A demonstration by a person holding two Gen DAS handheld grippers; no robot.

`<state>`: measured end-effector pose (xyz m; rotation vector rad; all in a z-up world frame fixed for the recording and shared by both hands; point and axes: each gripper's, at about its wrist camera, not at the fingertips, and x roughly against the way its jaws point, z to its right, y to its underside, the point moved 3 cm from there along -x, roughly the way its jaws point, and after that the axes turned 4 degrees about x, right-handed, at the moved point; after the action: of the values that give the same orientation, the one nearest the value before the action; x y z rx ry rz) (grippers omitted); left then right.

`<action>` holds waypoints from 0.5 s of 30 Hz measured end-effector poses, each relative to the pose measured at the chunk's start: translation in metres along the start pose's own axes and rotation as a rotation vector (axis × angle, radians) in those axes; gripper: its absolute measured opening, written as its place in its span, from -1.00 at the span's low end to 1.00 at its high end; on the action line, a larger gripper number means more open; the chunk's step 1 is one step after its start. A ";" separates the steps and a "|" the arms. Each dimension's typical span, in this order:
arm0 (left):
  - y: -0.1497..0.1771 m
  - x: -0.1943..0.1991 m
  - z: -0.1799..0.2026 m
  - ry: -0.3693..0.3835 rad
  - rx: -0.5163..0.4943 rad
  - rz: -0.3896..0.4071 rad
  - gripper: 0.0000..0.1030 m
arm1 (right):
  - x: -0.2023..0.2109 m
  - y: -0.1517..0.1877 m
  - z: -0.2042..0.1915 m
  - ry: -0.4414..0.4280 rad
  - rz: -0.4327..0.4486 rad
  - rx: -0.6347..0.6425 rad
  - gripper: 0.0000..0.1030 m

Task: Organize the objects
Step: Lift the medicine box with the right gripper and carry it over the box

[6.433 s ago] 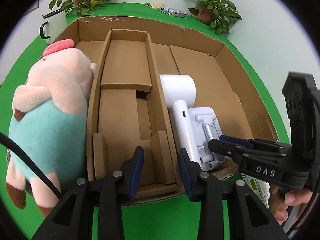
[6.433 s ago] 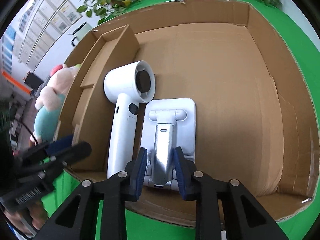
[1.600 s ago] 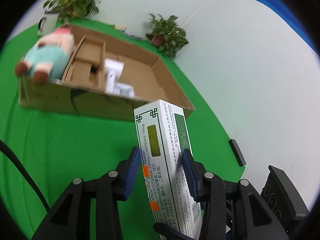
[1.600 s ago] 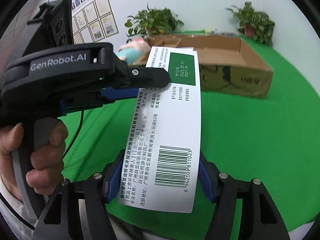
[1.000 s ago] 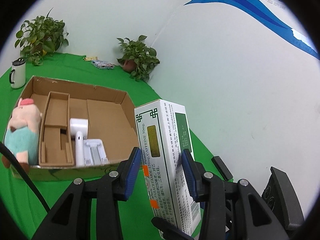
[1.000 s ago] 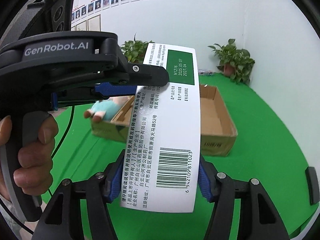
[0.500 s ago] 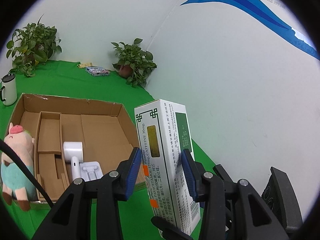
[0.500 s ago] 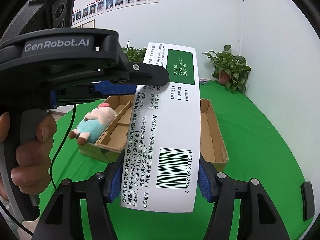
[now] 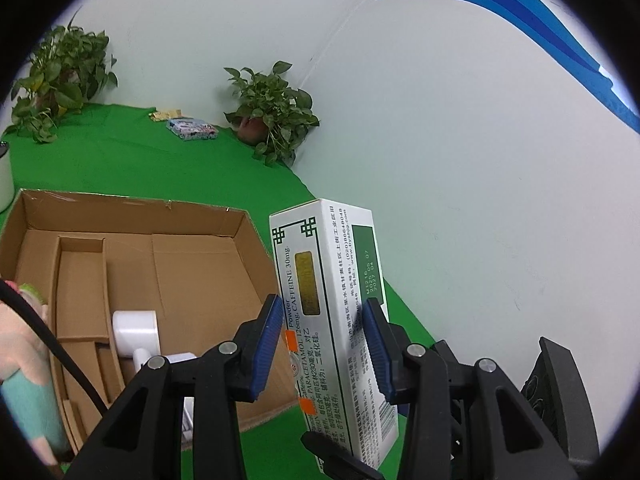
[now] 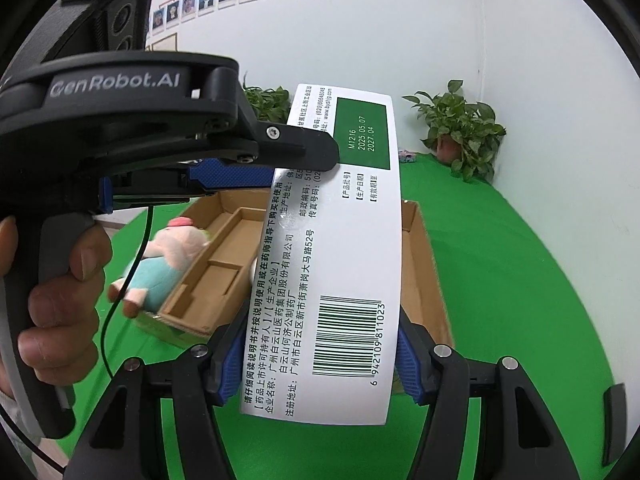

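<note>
Clamped from both ends here: right gripper (image 10: 318,354) pinching the medicine box (image 10: 332,248) across its broad barcode face, blue pads flush on either edge; left gripper (image 9: 322,350) squeezing the same box across its narrow side, higher up, pads flat against the print. Held upright in the air between the two sets of fingers, well clear of the green cloth (image 10: 500,264) below. Double grip, so real risk of crushing or twisting the thin carton if the two hands drift apart or turn against each other. Slick printed card too: liable to slide through the pads should either pair of fingers loosen early. Beyond the fingertips, the cardboard box (image 9: 192,264), open top, with a white hair dryer (image 9: 134,334) lying just past the left fingers and a plush pig (image 10: 164,264) leaning on the far-left wall. Tall carton likely to snag the near rim or knock the dryer on the way in. Further off, potted plant (image 9: 272,112) in the corner, out of harm's way.
</note>
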<state>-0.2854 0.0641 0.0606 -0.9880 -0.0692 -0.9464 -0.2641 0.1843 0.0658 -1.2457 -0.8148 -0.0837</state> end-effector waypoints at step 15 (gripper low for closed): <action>-0.019 -0.093 -0.076 -0.098 0.136 -0.141 -0.22 | -0.111 -0.037 0.039 -0.140 -0.225 -0.051 0.16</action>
<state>-0.3823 0.0649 -0.0122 -0.9120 -0.2853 -1.0078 -0.3818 0.1644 0.0332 -1.2138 -1.0784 -0.2020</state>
